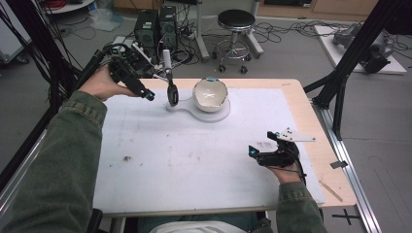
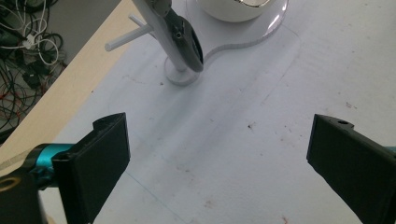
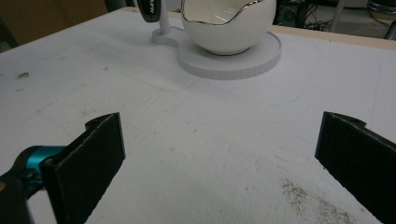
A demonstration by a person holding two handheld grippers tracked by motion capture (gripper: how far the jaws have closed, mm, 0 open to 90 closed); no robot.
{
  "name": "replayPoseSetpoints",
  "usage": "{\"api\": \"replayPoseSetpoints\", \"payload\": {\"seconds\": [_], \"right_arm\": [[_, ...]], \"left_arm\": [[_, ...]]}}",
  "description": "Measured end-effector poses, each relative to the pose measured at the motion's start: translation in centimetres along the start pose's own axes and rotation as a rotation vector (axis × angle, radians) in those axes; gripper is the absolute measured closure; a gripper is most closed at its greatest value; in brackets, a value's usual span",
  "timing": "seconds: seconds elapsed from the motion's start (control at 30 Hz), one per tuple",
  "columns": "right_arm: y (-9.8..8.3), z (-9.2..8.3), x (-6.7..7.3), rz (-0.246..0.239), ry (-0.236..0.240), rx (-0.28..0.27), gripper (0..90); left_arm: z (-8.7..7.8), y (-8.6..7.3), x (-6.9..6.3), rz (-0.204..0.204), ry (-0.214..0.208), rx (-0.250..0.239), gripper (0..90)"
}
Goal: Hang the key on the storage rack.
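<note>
A white eggshell-shaped bowl (image 1: pixel 210 94) (image 3: pixel 226 28) (image 2: pixel 233 9) sits on a round white base (image 1: pixel 217 116) (image 3: pixel 233 67) at the far middle of the white mat (image 1: pixel 194 155). Left of it, a dark-headed utensil (image 1: pixel 172 93) (image 2: pixel 187 44) (image 3: pixel 149 9) leans on a small white stand (image 2: pixel 177 75). My left gripper (image 1: pixel 148 93) (image 2: pixel 217 154) hovers just left of that utensil, open, with bare mat between its jaws. My right gripper (image 1: pixel 262 143) (image 3: pixel 219 158) rests low over the mat's right side, open and holding nothing, facing the bowl.
The wooden table edge (image 1: pixel 311 111) borders the mat at the right. A black frame post (image 1: pixel 340 92) rises beside the table's right side. Behind the table stand a stool (image 1: pixel 235 22), computer towers (image 1: pixel 155 26) and floor cables. Dirt specks (image 1: pixel 127 158) dot the mat.
</note>
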State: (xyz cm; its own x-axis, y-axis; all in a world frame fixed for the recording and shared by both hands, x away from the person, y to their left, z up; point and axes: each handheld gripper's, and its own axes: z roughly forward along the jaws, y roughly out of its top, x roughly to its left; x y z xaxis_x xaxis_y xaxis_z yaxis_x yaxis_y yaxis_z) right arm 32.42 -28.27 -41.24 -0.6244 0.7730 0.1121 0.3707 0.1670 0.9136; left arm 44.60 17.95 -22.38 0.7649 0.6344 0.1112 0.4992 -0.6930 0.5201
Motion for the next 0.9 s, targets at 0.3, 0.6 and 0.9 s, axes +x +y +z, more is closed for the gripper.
{"api": "replayPoseSetpoints", "payload": {"seconds": [0.3, 0.6, 0.9], "right_arm": [[0.0, 0.0, 0.0, -0.003, -0.003, 0.004, 0.5], [0.0, -0.1, 0.1, 0.000, -0.002, 0.004, 0.5], [-0.1, 0.1, 0.0, 0.005, 0.001, 0.010, 0.4]], "left_arm": [[-1.1, -2.4, -1.0, 0.022, 0.012, -0.061, 6.5], [-1.3, -6.6, -1.3, -0.020, 0.022, -0.110, 6.5], [0.0, -11.1, -2.0, -0.047, 0.008, -0.140, 6.5]]}}
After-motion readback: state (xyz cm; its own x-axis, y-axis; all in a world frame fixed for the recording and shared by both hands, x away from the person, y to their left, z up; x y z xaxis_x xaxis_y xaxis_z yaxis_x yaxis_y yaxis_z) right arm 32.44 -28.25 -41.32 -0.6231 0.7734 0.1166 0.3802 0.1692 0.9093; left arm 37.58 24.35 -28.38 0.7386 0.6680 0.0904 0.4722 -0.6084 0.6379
